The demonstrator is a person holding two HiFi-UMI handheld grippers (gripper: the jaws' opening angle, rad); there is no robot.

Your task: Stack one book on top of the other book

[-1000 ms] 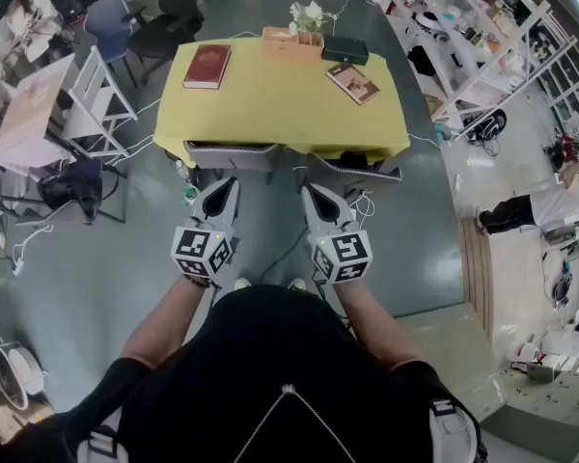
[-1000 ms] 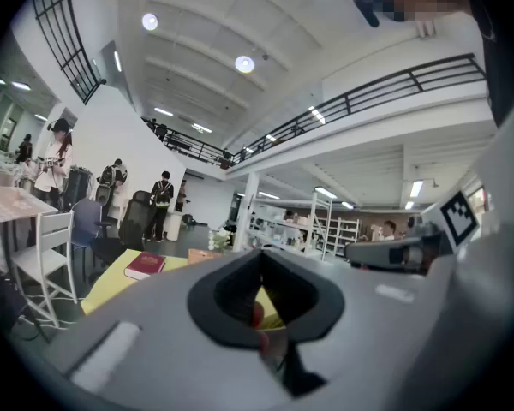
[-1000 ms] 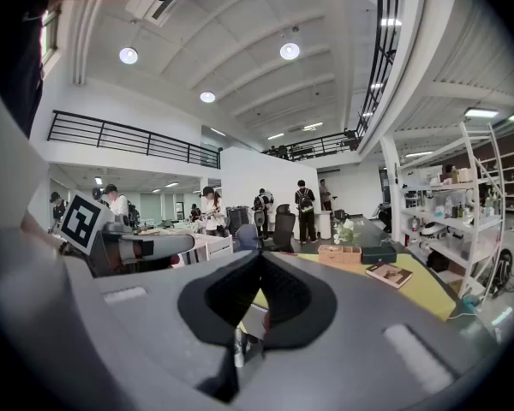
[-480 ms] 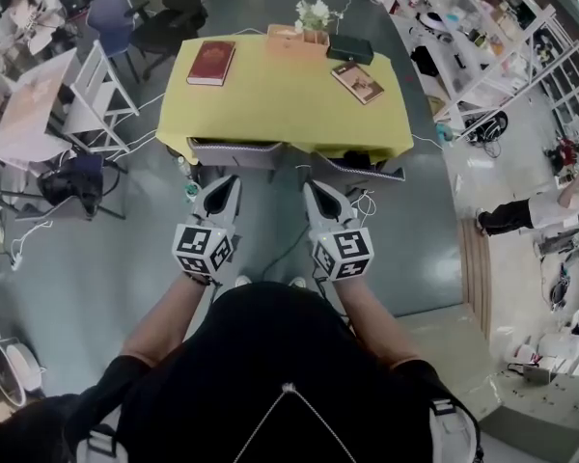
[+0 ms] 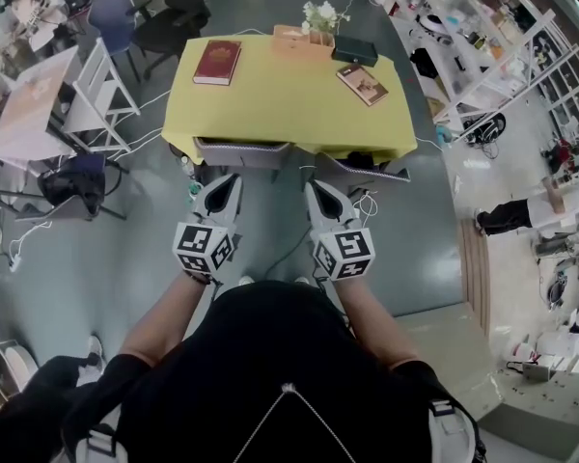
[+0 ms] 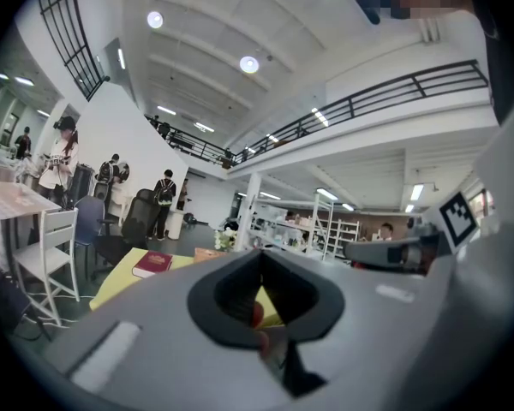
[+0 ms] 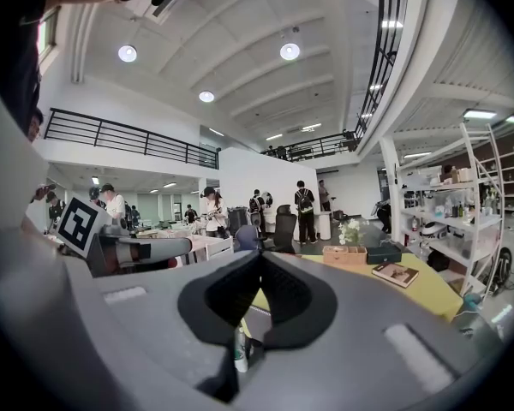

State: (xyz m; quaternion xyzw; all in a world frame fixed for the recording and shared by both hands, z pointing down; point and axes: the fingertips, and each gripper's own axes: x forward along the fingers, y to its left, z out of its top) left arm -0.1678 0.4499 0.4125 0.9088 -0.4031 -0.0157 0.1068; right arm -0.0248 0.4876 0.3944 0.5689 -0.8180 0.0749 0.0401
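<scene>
A dark red book (image 5: 217, 62) lies at the far left of the yellow table (image 5: 280, 104); it also shows in the left gripper view as the red book (image 6: 152, 264). A brown book (image 5: 362, 83) lies at the far right, seen too as the brown book (image 7: 396, 273). Both grippers hang side by side over the floor, short of the table's near edge. My left gripper (image 5: 224, 181) is shut with nothing in it. My right gripper (image 5: 318, 187) is shut and empty as well.
At the table's far edge stand a wooden box (image 5: 291, 39) with white flowers (image 5: 319, 13) and a dark case (image 5: 354, 52). Two grey drawers (image 5: 241, 150) hang under the near edge. White chairs (image 5: 101, 85), a bag (image 5: 72, 183), shelving (image 5: 482, 37) and people surround the table.
The table and books have drifted slightly down and nearer in the head view. Both grippers stay shut, side by side. A dark shoe and leg have come in at bottom left.
</scene>
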